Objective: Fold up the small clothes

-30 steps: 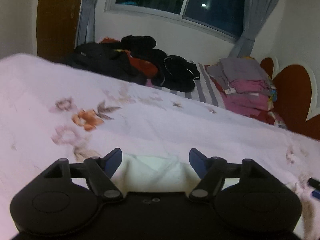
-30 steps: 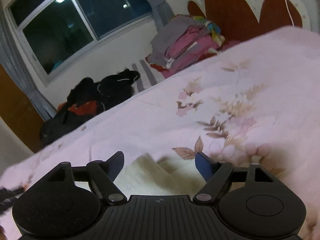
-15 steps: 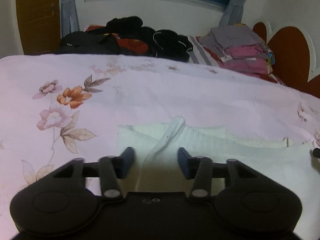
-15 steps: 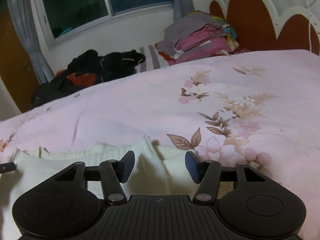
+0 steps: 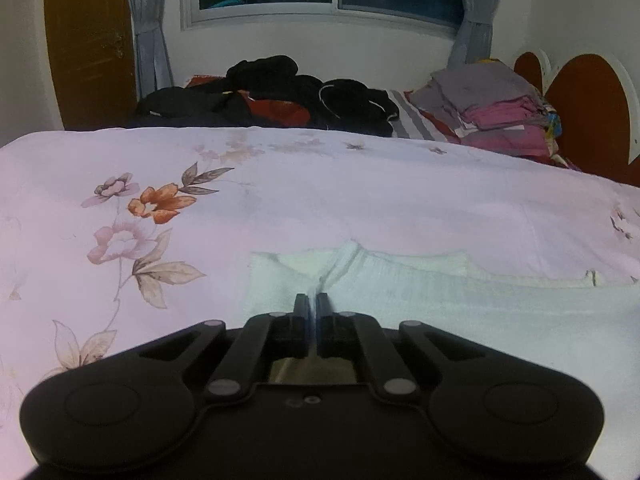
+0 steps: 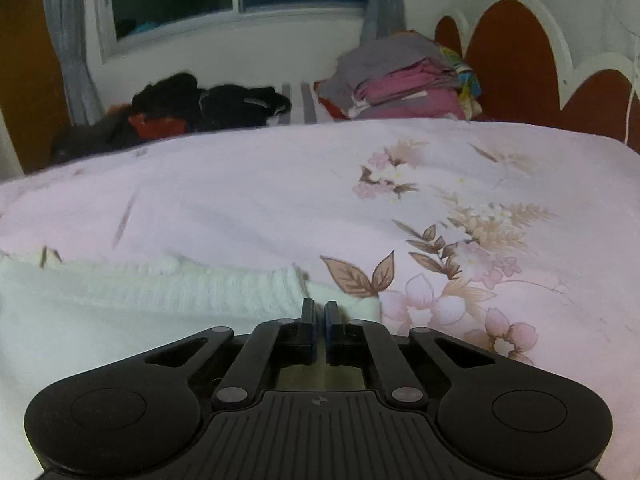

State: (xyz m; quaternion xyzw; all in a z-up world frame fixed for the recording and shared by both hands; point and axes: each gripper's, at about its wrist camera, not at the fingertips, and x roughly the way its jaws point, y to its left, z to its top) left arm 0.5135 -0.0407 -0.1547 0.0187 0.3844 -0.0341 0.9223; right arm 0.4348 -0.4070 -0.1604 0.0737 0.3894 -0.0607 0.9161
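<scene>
A small cream-white knitted garment (image 5: 420, 292) lies flat on the pink floral bedspread (image 5: 320, 200). In the left wrist view my left gripper (image 5: 313, 300) is shut on a raised fold at the garment's left end. In the right wrist view the garment (image 6: 160, 292) spreads to the left, and my right gripper (image 6: 319, 306) is shut on its right end, near a white corner (image 6: 360, 306). Both grippers sit low on the bed.
A heap of dark clothes (image 5: 280, 92) and a stack of folded grey and pink clothes (image 5: 492, 108) lie at the far side of the bed. The red headboard (image 6: 520, 64) stands to the right, with a window and curtains behind.
Both grippers were open over the garment one second ago. They have closed step by step and now pinch the fabric at its left and right ends. The garment lies spread out flat.
</scene>
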